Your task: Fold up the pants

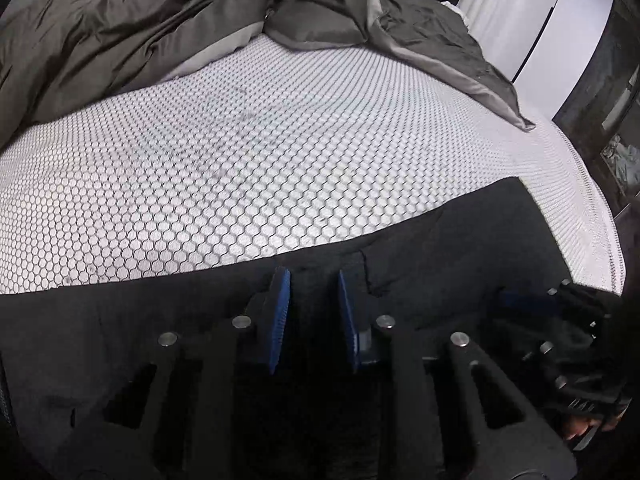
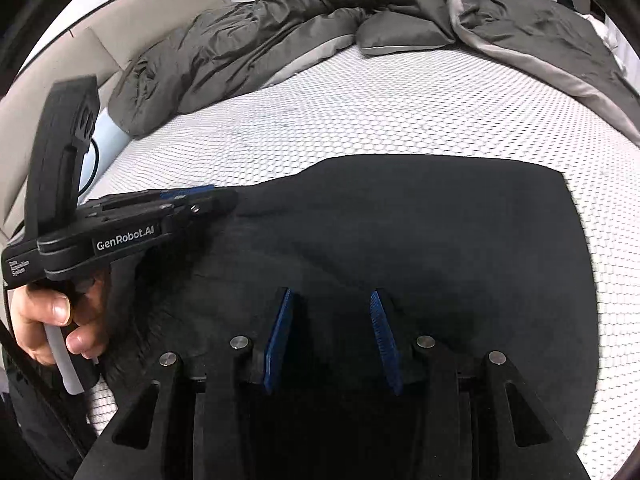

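Observation:
Dark pants [image 1: 440, 248] lie flat across the near part of a white honeycomb-patterned mattress [image 1: 240, 160]. My left gripper [image 1: 312, 280] points down at the pants near their far edge, beside a small fold. Its blue pads [image 1: 280, 292] stand a narrow gap apart with dark cloth showing between them. In the right wrist view the pants [image 2: 400, 220] fill the middle, and the left gripper [image 2: 216, 200] rests its tips on their left edge. My right gripper [image 2: 330, 300] hovers over the pants with its blue pads wide apart, nothing pinched. It also shows blurred as the right gripper [image 1: 520, 304].
A crumpled grey duvet [image 1: 120, 40] and pillow [image 2: 400, 36] lie piled at the far side of the bed. A person's hand [image 2: 48, 320] holds the left gripper's handle. White doors [image 1: 540, 20] stand past the bed's right edge, and a beige headboard [image 2: 100, 52] is at the left.

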Action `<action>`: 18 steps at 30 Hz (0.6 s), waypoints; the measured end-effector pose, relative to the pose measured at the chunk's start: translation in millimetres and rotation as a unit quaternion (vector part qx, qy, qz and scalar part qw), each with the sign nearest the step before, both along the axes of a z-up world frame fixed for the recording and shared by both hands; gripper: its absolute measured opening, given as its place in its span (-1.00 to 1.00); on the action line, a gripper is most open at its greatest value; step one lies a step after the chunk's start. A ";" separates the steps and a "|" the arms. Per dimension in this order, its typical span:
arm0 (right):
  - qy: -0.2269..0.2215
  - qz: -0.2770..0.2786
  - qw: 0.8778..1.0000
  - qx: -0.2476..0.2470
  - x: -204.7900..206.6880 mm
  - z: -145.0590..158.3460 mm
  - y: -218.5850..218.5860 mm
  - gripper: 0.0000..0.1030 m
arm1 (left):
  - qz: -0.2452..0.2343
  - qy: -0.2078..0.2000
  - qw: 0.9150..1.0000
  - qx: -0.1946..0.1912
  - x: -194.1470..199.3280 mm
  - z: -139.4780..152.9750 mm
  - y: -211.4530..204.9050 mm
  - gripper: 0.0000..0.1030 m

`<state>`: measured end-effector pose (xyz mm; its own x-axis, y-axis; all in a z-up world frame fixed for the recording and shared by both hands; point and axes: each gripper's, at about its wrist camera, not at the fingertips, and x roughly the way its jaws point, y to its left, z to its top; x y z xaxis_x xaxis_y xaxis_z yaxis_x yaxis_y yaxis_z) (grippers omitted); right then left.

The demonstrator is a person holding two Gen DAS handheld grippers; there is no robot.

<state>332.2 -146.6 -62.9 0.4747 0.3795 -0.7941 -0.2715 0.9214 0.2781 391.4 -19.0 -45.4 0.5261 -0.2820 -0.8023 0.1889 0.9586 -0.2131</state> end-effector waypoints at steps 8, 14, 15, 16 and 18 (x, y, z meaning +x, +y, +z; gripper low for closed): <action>-0.024 0.027 0.999 0.016 -33.0 11.5 -6.5 -0.14 | 0.006 -0.033 0.999 0.016 -48.2 32.3 20.7 -0.26; -0.043 0.082 0.996 -0.003 -81.5 12.8 3.5 0.07 | 0.010 -0.056 0.998 0.000 -134.9 25.8 34.1 0.18; -0.043 0.087 0.995 0.001 -89.0 12.2 2.2 0.07 | 0.010 -0.055 0.998 -0.004 -146.9 20.6 35.4 0.18; -0.044 0.093 0.995 0.009 -94.9 11.1 1.5 0.09 | 0.011 -0.047 0.999 -0.008 -160.1 11.3 35.7 0.18; -0.043 0.106 0.993 0.010 -105.9 6.2 1.1 0.14 | 0.010 -0.040 0.999 -0.016 -170.7 2.6 33.2 0.15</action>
